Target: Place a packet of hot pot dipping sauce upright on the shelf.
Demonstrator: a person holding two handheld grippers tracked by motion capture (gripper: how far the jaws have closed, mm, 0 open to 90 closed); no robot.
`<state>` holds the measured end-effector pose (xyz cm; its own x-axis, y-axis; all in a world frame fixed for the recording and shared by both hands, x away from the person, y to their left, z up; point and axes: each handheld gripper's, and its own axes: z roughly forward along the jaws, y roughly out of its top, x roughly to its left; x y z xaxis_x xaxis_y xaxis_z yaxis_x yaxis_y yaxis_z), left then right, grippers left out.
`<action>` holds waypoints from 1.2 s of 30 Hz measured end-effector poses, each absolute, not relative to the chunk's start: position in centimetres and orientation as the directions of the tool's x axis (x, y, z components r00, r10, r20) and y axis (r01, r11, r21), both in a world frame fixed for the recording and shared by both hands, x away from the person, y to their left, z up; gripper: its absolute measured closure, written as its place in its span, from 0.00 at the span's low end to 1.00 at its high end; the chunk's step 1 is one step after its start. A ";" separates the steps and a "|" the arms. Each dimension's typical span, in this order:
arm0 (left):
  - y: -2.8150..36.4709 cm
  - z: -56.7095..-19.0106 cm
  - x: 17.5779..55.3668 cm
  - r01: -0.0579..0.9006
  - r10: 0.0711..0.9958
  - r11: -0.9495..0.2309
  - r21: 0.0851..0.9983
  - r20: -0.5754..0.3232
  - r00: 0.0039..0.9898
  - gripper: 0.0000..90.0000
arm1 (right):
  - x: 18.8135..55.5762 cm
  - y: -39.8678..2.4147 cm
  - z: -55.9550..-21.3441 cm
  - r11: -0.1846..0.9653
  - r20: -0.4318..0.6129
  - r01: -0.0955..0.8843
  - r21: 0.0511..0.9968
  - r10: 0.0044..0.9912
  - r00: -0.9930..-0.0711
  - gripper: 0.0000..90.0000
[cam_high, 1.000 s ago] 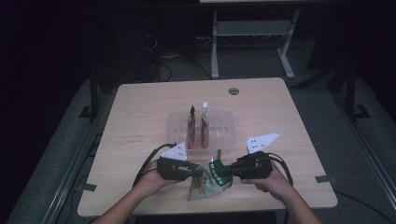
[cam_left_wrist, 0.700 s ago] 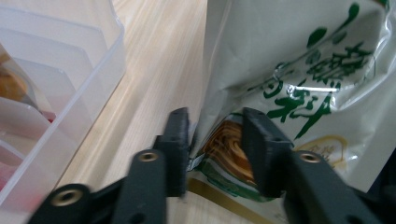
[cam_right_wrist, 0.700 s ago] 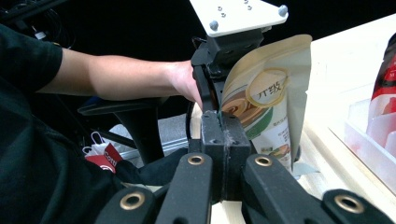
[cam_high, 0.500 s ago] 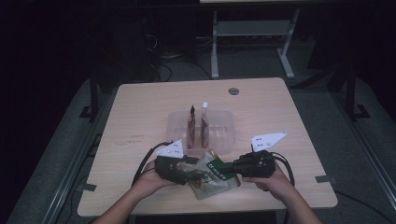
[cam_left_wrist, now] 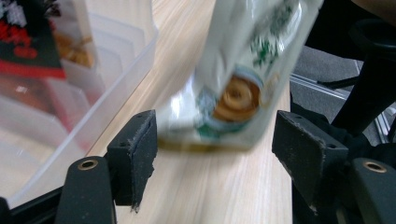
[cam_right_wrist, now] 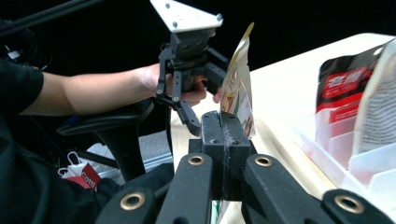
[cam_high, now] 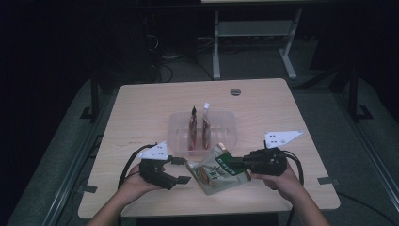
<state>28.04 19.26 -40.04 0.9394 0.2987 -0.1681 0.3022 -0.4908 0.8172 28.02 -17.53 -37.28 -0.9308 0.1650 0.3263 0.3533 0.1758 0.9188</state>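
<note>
- Nearest you, your left gripper [cam_high: 181, 170] sits at the near left of the table [cam_high: 141, 101] with its jaws spread. They have just been opening, and the left gripper view shows the green snack pouch [cam_left_wrist: 233, 84] between the pads but clear of both, so that claw has let go.
- Your right gripper [cam_high: 237, 163], at the near right, is clenched on the green snack pouch [cam_high: 217, 172]. In the right gripper view the jaws meet on the pouch's edge [cam_right_wrist: 238, 100], so this hand alone carries it.
- The pouch hangs just above the near middle of the table, between the two grippers. Its long axis runs from near left to far right, slanting up toward the right gripper.
- The next move turns on this: the clear tray [cam_high: 176, 136] lies just beyond the pouch, its near wall close to the pouch's far top corner. The right hand is the one placed to carry it forward.
- In the tray, a red pouch [cam_high: 193, 127] and a white-topped pouch [cam_high: 206, 126] stand upright side by side, with free slots to their right.
</note>
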 end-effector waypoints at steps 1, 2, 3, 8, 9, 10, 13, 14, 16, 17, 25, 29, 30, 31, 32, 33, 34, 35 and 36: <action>19.6 -40.1 28.0 0.306 0.305 -0.488 0.817 -0.169 0.937 0.34 | 28.0 -17.7 -37.1 0.168 0.322 0.350 0.921 0.173 -0.931 1.00; 19.9 -40.1 28.0 0.307 0.310 -0.489 0.817 -0.166 0.936 0.33 | 28.0 -17.9 -37.0 0.162 0.321 0.349 0.923 0.176 -0.930 1.00; 20.2 -40.2 28.0 0.307 0.314 -0.485 0.819 -0.164 0.935 0.33 | 28.0 -18.2 -36.8 0.159 0.316 0.345 0.925 0.182 -0.931 1.00; 20.9 -39.9 28.4 0.314 0.338 -0.468 0.826 -0.161 0.927 0.33 | 28.0 -19.5 -35.8 0.125 0.298 0.329 0.936 0.214 -0.930 1.00; 20.9 -40.0 28.4 0.318 0.342 -0.463 0.827 -0.165 0.925 0.33 | 28.0 -19.8 -35.7 0.121 0.294 0.325 0.938 0.221 -0.930 1.00; 21.0 -40.0 28.5 0.315 0.343 -0.468 0.826 -0.159 0.926 0.33 | 28.1 -20.1 -35.6 0.115 0.293 0.325 0.939 0.232 -0.928 1.00; 21.2 -40.1 28.7 0.321 0.353 -0.472 0.821 -0.157 0.922 0.33 | 28.2 -21.1 -35.4 0.107 0.292 0.328 0.939 0.259 -0.921 1.00; 21.3 -40.2 28.7 0.324 0.355 -0.470 0.821 -0.160 0.921 0.33 | 28.2 -21.4 -35.4 0.107 0.291 0.328 0.938 0.270 -0.918 1.00; 21.4 -40.2 28.8 0.328 0.360 -0.466 0.822 -0.163 0.919 0.33 | 28.3 -21.9 -35.4 0.103 0.294 0.335 0.937 0.289 -0.911 1.00; 21.4 -40.2 28.9 0.328 0.361 -0.463 0.823 -0.163 0.918 0.33 | 28.3 -22.2 -35.3 0.098 0.293 0.335 0.937 0.299 -0.908 1.00; 21.6 -40.3 29.0 0.327 0.378 -0.476 0.816 -0.146 0.914 0.33 | 29.1 -24.1 -33.9 0.060 0.278 0.319 0.946 0.360 -0.891 1.00; 21.7 -40.4 29.0 0.327 0.389 -0.484 0.812 -0.135 0.911 0.30 | 29.8 -24.3 -33.0 0.061 0.258 0.304 0.951 0.387 -0.885 1.00; 21.7 -40.4 29.0 0.323 0.389 -0.489 0.810 -0.129 0.912 0.30 | 30.1 -24.4 -32.8 0.061 0.255 0.302 0.951 0.393 -0.883 1.00; 21.8 -40.5 29.1 0.325 0.390 -0.491 0.808 -0.130 0.912 0.30 | 30.3 -24.4 -32.7 0.062 0.248 0.296 0.953 0.403 -0.881 1.00; 21.8 -40.5 29.1 0.328 0.391 -0.490 0.808 -0.133 0.911 0.30 | 30.6 -24.4 -32.6 0.061 0.247 0.296 0.953 0.409 -0.879 1.00; 21.8 -40.5 29.1 0.330 0.393 -0.492 0.806 -0.132 0.910 0.29 | 30.9 -24.4 -32.4 0.060 0.244 0.295 0.954 0.418 -0.875 1.00; 21.9 -40.5 29.1 0.329 0.393 -0.494 0.805 -0.131 0.910 0.29 | 31.1 -24.5 -32.3 0.058 0.241 0.292 0.955 0.426 -0.872 1.00; 21.9 -40.5 29.1 0.328 0.392 -0.497 0.804 -0.129 0.911 0.29 | 31.4 -24.4 -32.1 0.054 0.242 0.293 0.955 0.430 -0.870 1.00; 21.9 -40.5 29.2 0.319 0.387 -0.504 0.803 -0.120 0.914 0.29 | 31.6 -24.4 -32.0 0.050 0.240 0.291 0.955 0.441 -0.865 1.00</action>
<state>29.19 21.93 -40.52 0.9140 0.3875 -0.1201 0.3190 -0.5038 0.8028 31.62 -24.41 -31.99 -0.8647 0.4410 0.2405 0.2914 0.0504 0.9553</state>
